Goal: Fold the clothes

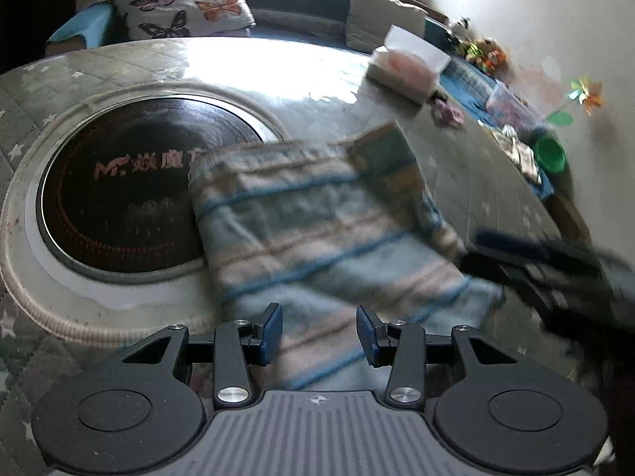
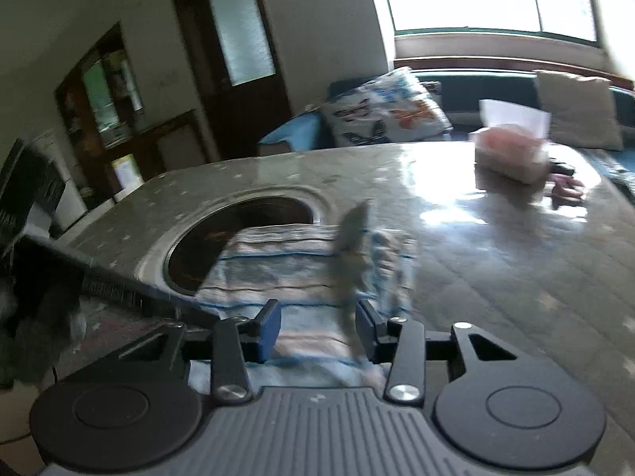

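Observation:
A folded striped cloth (image 1: 317, 230), pale blue with blue and pink bands, lies on the table (image 1: 456, 166) and partly covers a round dark inset plate (image 1: 119, 198). My left gripper (image 1: 319, 335) is open just above the cloth's near edge, with nothing between its blue pads. The other gripper (image 1: 555, 265) shows blurred at the cloth's right side. In the right wrist view my right gripper (image 2: 317, 331) is open over the cloth (image 2: 293, 269). A thin dark flap (image 2: 351, 254) of cloth stands up between the pads; contact is unclear from blur.
A tissue box (image 1: 405, 67) stands on the far right of the table. Toys and a green cup (image 1: 549, 154) sit along the right edge. A butterfly pillow (image 1: 186, 4) and a beige cushion (image 1: 381, 16) lie on the sofa behind. The left gripper (image 2: 99, 277) crosses the right wrist view.

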